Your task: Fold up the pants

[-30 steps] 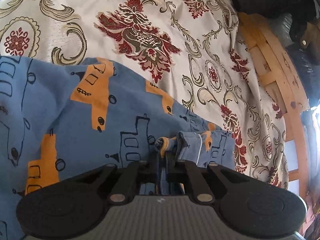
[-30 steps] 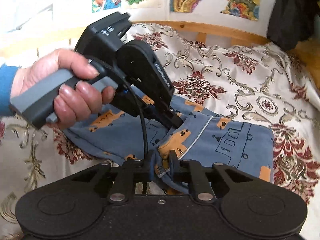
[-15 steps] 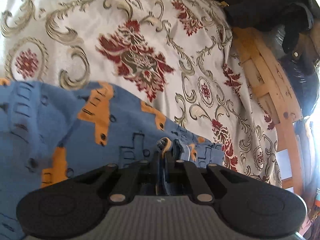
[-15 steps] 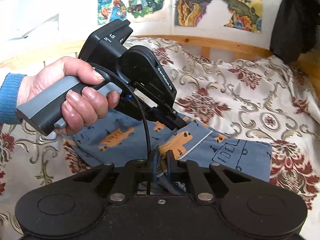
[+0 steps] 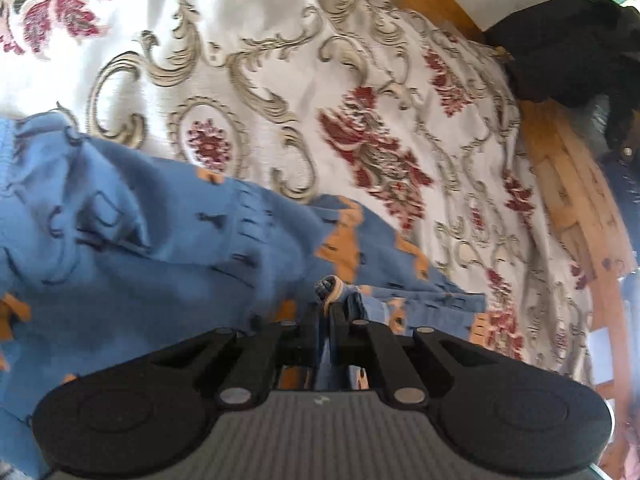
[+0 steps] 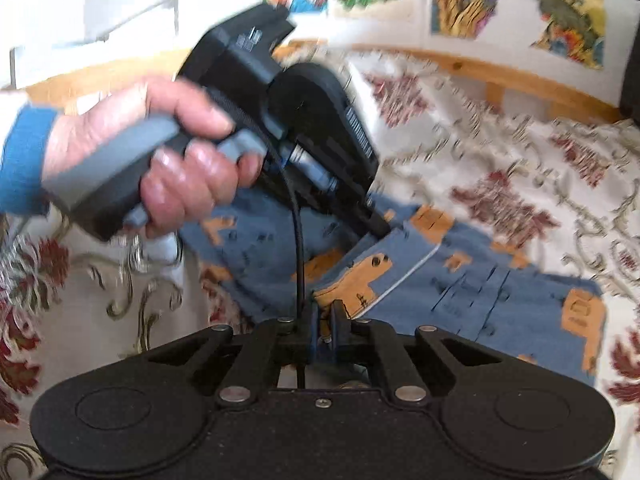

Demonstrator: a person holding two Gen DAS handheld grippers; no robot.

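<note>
Blue pants (image 5: 152,248) printed with orange vehicles lie across a floral bedspread (image 5: 320,92). My left gripper (image 5: 327,312) is shut on a bunched edge of the pants, lifted off the bed. In the right wrist view the pants (image 6: 488,284) spread to the right, and my right gripper (image 6: 323,314) is shut on a raised flap with an orange print and pale piping. The left gripper (image 6: 380,229), held by a hand (image 6: 160,152) in a blue sleeve, pinches the same flap a little farther back. The cloth hangs taut between the two.
A wooden bed frame (image 5: 568,184) runs along the bed's right side, with dark clothing (image 5: 560,40) piled at its far end. A wooden rail (image 6: 480,76) and colourful posters (image 6: 516,4) on the white wall stand behind the bed.
Both grippers have risen and swung over the bed with the pants edge still held. More bedspread and the back wall show now, and the frames are blurred by motion.
</note>
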